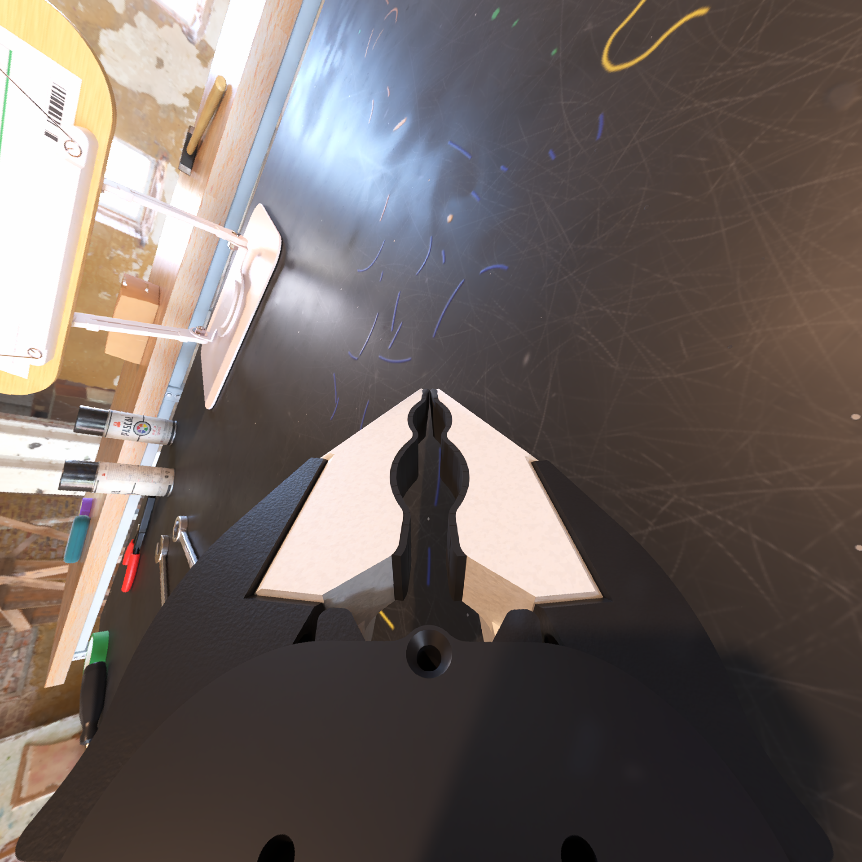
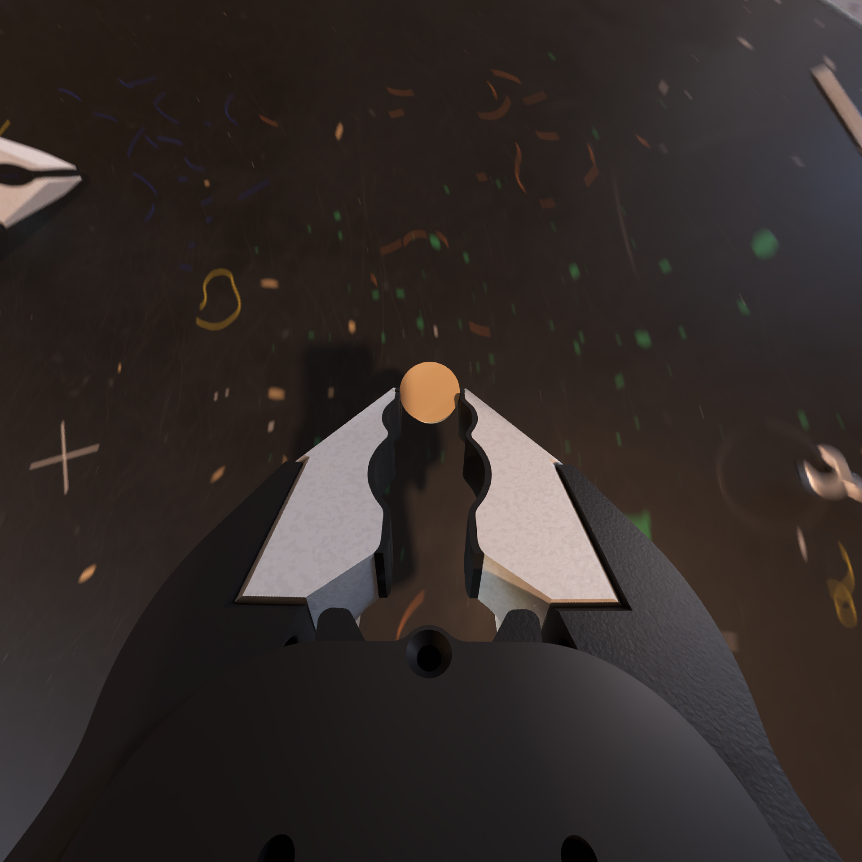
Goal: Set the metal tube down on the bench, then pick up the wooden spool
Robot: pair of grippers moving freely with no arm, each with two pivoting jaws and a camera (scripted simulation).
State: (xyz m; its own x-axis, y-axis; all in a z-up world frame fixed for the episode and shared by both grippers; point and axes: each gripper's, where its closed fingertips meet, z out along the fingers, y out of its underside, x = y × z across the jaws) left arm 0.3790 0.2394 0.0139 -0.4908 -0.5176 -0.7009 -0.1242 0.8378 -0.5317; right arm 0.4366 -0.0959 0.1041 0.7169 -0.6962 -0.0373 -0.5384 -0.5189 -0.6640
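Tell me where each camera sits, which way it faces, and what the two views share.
Left wrist view: sits on the left hand-held gripper, looking along its shut, empty fingers across the dark bench toward its edge, where spray cans stand.
Right wrist view: sits on the right hand-held gripper, looking down at the bench; its fingertips flank an orange round end face, apparently gripped.
Shared: the paint-flecked bench; the left hand-held gripper's tips also show at the right view's left edge.
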